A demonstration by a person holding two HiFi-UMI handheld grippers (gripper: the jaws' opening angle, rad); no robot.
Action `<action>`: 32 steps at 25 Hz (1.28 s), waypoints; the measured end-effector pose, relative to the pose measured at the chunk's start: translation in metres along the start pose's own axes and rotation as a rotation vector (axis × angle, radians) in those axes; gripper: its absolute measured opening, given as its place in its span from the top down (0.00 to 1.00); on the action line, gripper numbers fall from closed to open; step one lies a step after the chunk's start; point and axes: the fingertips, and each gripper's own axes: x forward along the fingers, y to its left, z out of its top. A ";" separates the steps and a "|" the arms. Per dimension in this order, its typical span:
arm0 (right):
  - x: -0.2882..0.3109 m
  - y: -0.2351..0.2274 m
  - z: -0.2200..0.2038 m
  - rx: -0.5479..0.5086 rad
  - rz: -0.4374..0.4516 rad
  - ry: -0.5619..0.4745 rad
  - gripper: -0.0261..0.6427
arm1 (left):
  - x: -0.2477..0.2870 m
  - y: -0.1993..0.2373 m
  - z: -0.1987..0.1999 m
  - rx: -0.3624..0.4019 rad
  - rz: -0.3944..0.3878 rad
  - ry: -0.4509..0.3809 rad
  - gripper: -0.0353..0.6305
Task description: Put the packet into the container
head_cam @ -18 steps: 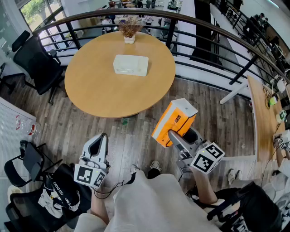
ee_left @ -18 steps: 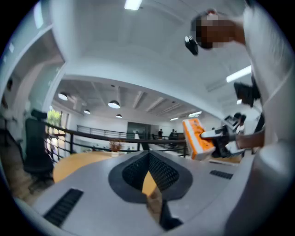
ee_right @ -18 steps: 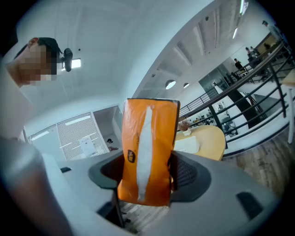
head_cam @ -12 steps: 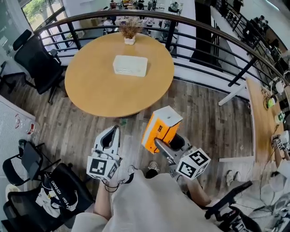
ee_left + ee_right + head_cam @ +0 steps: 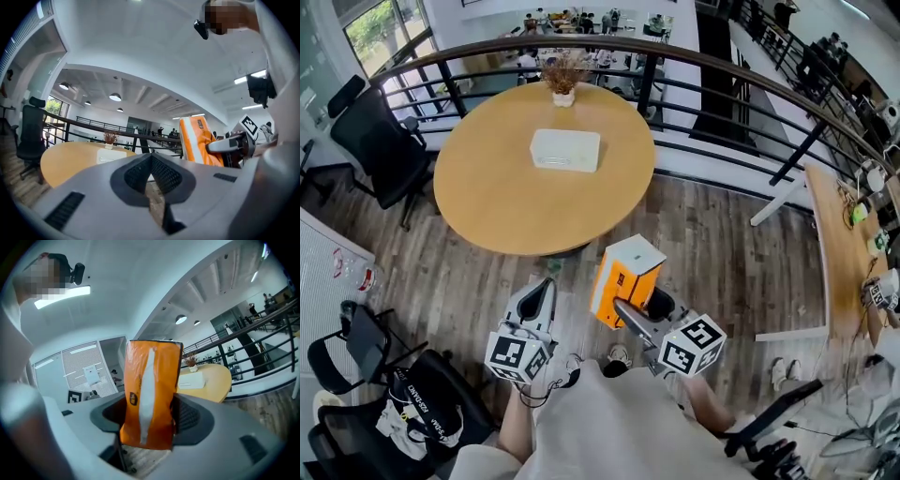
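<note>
The round wooden counter point(image 5: 516, 202) lies ahead of both claws and well apart from them, with bare plank floor point(image 5: 722, 244) between. A dark railing point(image 5: 741, 80) curves round behind it. On the counter's far half, straight out past the left claw and a little to the left of the right one, sits the flat white container point(image 5: 565, 150). Beyond that, at the far edge, is a small potted plant point(image 5: 562, 73).

The orange packet point(image 5: 150, 390) stands upright between the jaws of the right claw point(image 5: 147, 425), which is clenched on its lower part, so most of the packet rises above the claw. The left claw point(image 5: 151, 164) is held low just beside the right claw, on its left. Its jaws are closed together on nothing.

This looks like the carrying step: the packet is gripped and off the ground, but nowhere near the container. The next move probably calls for bringing the right claw forward across the counter until the packet is over the container. From here I cannot tell whether the container is open or lidded. If it is lidded, the idle left claw would have to open it first.
</note>
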 end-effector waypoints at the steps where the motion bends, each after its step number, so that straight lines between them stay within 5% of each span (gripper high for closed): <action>1: 0.000 0.000 0.000 0.001 0.001 -0.001 0.53 | -0.001 0.000 -0.002 -0.010 -0.002 0.001 0.94; 21: 0.014 0.006 0.006 -0.005 -0.062 -0.019 0.53 | -0.021 0.035 0.000 -0.001 -0.002 -0.005 0.94; 32: 0.021 0.012 -0.011 0.006 -0.147 -0.007 0.53 | -0.020 0.051 -0.009 0.002 -0.064 0.011 0.94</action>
